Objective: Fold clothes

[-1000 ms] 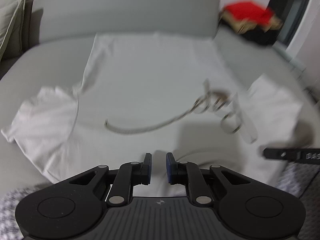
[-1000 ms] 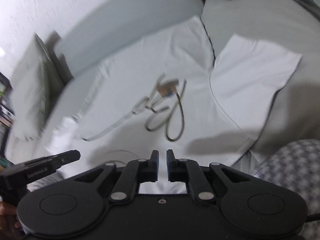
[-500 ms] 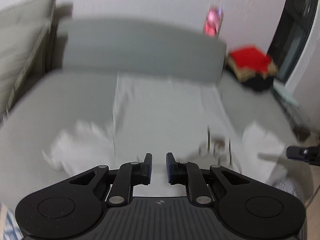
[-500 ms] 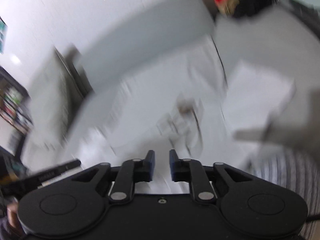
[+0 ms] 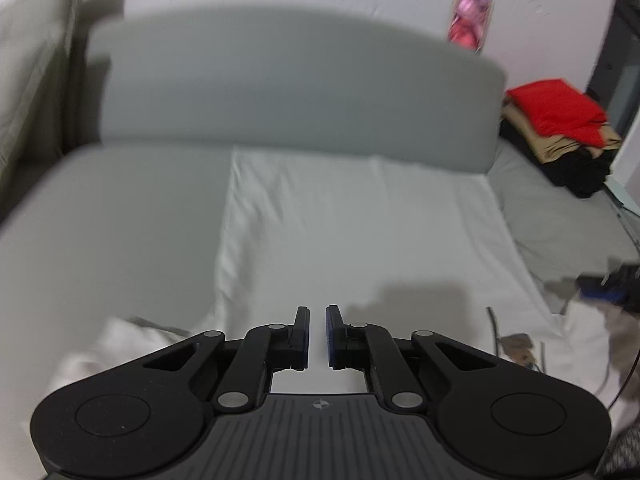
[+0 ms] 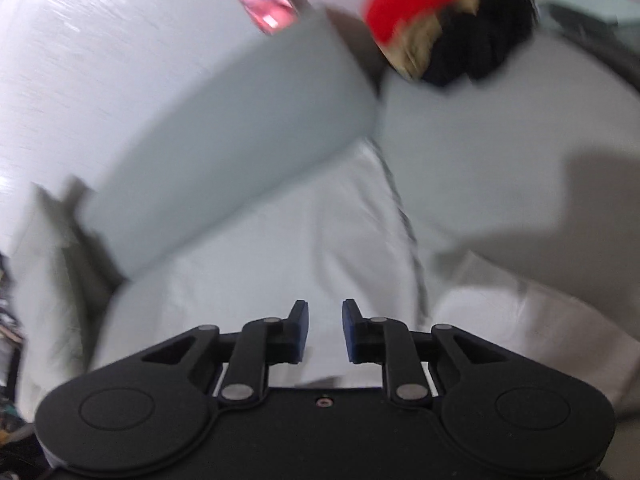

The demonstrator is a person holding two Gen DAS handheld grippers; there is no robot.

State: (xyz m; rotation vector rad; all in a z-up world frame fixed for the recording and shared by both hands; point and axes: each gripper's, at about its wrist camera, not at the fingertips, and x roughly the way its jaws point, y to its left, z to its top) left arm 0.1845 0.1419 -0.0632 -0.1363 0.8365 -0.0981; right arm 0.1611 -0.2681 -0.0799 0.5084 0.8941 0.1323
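A white T-shirt (image 5: 352, 232) lies spread flat on a grey sofa seat (image 5: 112, 216), its hem against the backrest. Its collar with a tag (image 5: 516, 344) shows at the lower right of the left wrist view, and a crumpled sleeve (image 5: 120, 340) at the lower left. My left gripper (image 5: 317, 336) hovers over the shirt's middle. Its jaws are closing to a narrow gap with nothing between them. In the right wrist view the shirt (image 6: 280, 264) runs under my right gripper (image 6: 325, 330), which is open and empty. The other sleeve (image 6: 520, 312) lies to its right.
A grey backrest (image 5: 296, 92) bounds the far side of the seat. A stack of folded red, tan and black clothes (image 5: 560, 132) sits at the far right. A pale cushion (image 5: 32, 72) stands at the left. A pink picture (image 5: 470, 20) hangs on the wall.
Both views have travelled up the shirt toward the backrest. The collar has slid to the lower right of the left wrist view. The right jaws stand wider apart, the left ones narrower.
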